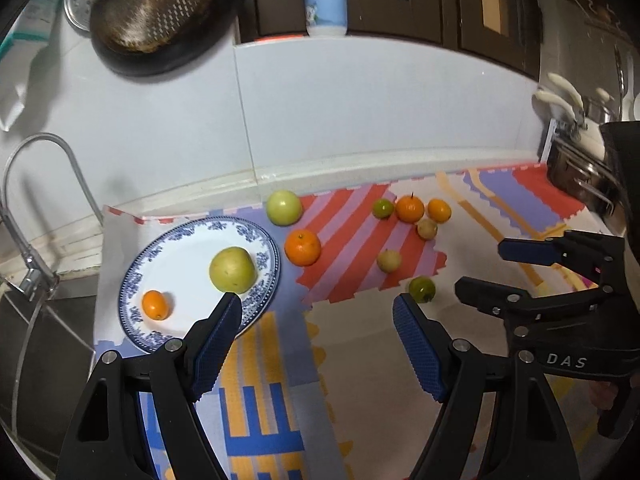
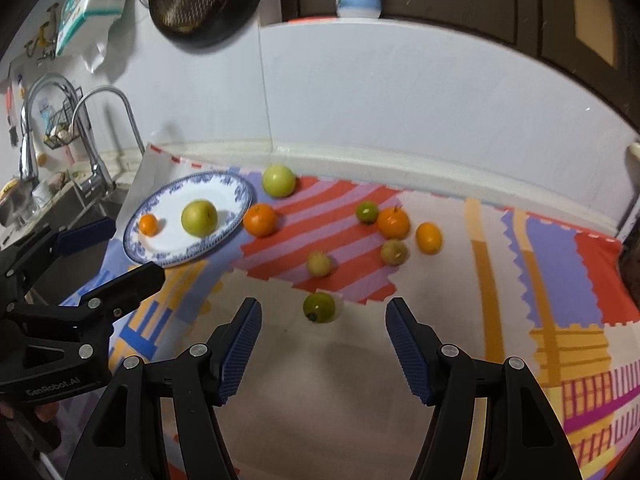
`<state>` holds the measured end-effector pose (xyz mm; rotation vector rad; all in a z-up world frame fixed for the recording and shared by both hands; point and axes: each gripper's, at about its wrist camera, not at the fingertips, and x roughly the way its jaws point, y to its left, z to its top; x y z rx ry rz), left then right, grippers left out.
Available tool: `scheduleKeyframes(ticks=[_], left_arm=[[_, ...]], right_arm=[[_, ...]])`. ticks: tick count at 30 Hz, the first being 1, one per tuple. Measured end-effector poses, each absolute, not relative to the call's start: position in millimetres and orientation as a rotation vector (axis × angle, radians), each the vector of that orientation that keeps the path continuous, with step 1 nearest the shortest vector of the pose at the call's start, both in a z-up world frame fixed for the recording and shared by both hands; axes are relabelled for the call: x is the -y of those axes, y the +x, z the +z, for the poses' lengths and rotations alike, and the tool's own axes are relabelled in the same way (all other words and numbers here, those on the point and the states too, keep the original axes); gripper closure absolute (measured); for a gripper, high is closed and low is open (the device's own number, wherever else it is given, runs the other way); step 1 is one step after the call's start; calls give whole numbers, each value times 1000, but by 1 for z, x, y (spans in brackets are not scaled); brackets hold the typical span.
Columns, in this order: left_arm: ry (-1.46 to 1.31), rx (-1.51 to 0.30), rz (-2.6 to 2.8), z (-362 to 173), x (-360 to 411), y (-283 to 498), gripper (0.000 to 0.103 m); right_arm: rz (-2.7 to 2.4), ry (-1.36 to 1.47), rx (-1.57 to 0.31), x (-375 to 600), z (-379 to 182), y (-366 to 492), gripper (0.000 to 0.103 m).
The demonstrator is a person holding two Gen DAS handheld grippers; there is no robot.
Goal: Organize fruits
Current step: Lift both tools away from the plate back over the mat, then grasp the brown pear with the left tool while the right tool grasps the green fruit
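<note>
- Blue ribbed rubber lines the inner faces of both tools. The left gripper [image 1: 318, 308] is spread wide with nothing between its fingers, and so is the right gripper [image 2: 324, 312]; both hover above the mat.
- In the left wrist view one finger [image 1: 218, 332] of the left gripper covers the near rim of the plate [image 1: 188, 240]; the rest of the rim, white china with a blue flowered border, shows plainly.
- On the plate lie a big yellow-green apple [image 1: 233, 269], smooth and round, and a small orange kumquat [image 1: 155, 304], well apart from each other.
- The foam mat [image 2: 360, 360] is made of jigsaw-edged tiles in red, lilac, cream and yellow stripes. Its near part is cut off by the gripper bodies.
- Just beyond the plate sits a pale green apple [image 1: 284, 207] near the wall, and beside the rim a dimpled tangerine [image 1: 302, 247]; I cannot tell whether it touches the plate.
- Farther right is a tight cluster: a small green citrus [image 2: 367, 211], an orange with a stem [image 2: 393, 222], an oval orange fruit [image 2: 429, 238] and a dull yellowish fruit [image 2: 394, 252]. Some seem to touch, though the blur makes that unsure.
- A small pale fruit [image 2: 318, 264] lies alone on the stripes, and a dark green fruit [image 2: 319, 307] sits just ahead of the right gripper's open jaws, on plain cream foam with free space around it.
- The tap [image 1: 36, 208] and sink edge close the left side; the white tiled wall [image 1: 360, 112] bounds the back.
</note>
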<state>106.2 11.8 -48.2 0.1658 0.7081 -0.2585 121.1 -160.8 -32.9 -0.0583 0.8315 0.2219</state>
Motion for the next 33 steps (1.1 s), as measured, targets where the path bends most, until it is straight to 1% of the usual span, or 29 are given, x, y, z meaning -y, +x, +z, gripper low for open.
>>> scheduleKeyframes(ticks=[4, 5, 6, 14, 16, 17, 21, 25, 27, 33], left_arm=[[184, -746, -260, -64, -13, 119, 25], [186, -752, -260, -67, -13, 121, 25], [189, -761, -258, -72, -14, 125, 25], [186, -821, -282, -95, -12, 146, 25], [182, -828, -287, -98, -10, 149, 25], [179, -830, -293, -99, -9, 151, 25], [173, -843, -309, -104, -4, 158, 25], [177, -848, -320, -105, 2, 163, 25], [179, -848, -326, -105, 5, 166, 25], [178, -844, -361, -104, 22, 175, 26]], right_arm=[[235, -50, -887, 158, -56, 139, 39], [232, -48, -901, 157, -61, 143, 40], [230, -44, -917, 157, -66, 148, 44], [234, -32, -983, 155, -91, 171, 48], [230, -32, -991, 156, -94, 175, 54], [232, -32, -996, 156, -95, 176, 56], [234, -22, -1009, 159, -100, 181, 58], [247, -15, -1012, 160, -103, 182, 70], [251, 5, -1013, 162, -103, 183, 73], [207, 15, -965, 177, -91, 180, 73]])
